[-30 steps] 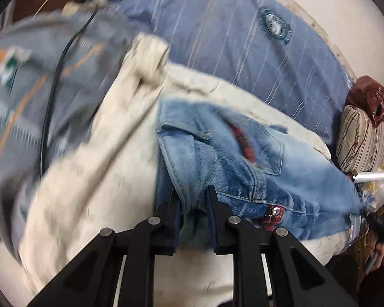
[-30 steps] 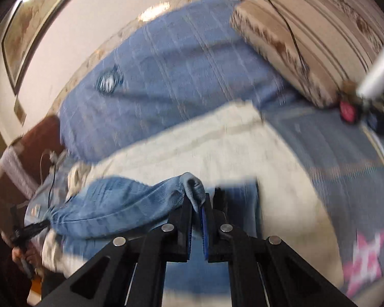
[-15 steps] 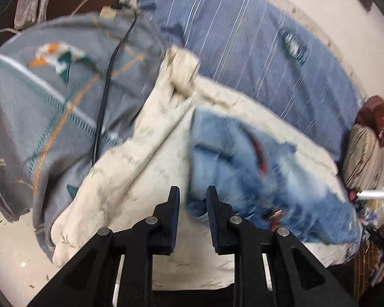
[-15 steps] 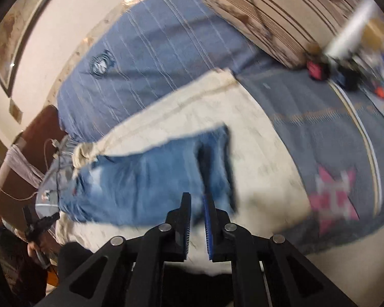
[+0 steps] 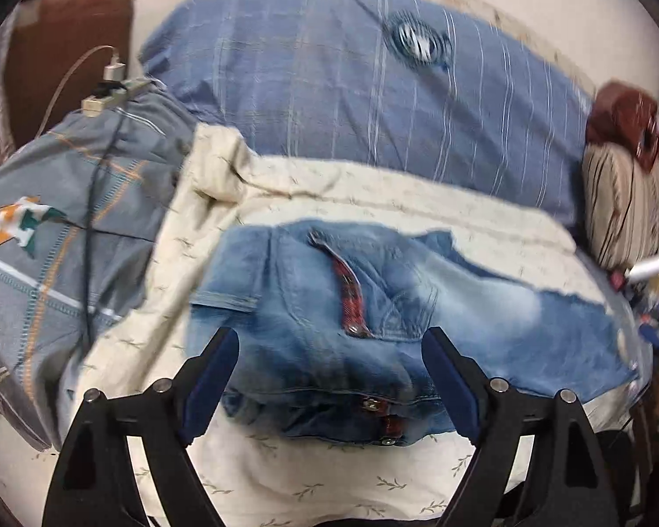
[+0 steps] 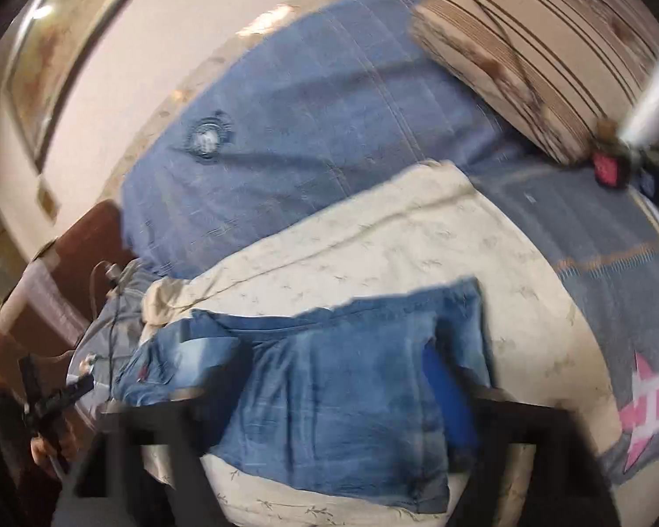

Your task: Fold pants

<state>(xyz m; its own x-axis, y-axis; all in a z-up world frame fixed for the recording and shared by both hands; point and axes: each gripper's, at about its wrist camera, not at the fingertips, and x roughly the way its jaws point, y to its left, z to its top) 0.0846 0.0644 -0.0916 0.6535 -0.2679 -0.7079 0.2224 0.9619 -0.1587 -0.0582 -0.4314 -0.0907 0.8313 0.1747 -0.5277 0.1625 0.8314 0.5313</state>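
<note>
- The jeans (image 5: 373, 329) lie flat on a cream sheet (image 5: 285, 478) on the bed, folded over once, under and just beyond both pairs of fingers.
- Left view: the left gripper (image 5: 329, 351) has its fingers (image 5: 213, 364) spread wide and opening, with nothing pinched. The waistband with its studs lies between and just past the fingertips; the pads do not touch the denim.
- From the left fingers, the jeans' long axis runs away to the right, legs pointing toward a striped pillow (image 5: 624, 202).
- A red plaid strip (image 5: 349, 298) lies on the seat, just beyond the fingers, between them.
- Right view: the right gripper (image 6: 329, 377) is blurred; its fingers (image 6: 443, 395) are spread and opening, nothing held. The leg end of the jeans (image 6: 329, 395) lies beneath and between them.
- From the right fingers, the long axis runs off to the left, waist end toward the left gripper (image 6: 61, 399) far off at the left edge.
- A blue blanket (image 5: 351, 88) lies beyond the sheet; a grey bedspread (image 5: 66, 241) to the left of the left fingers.
</note>
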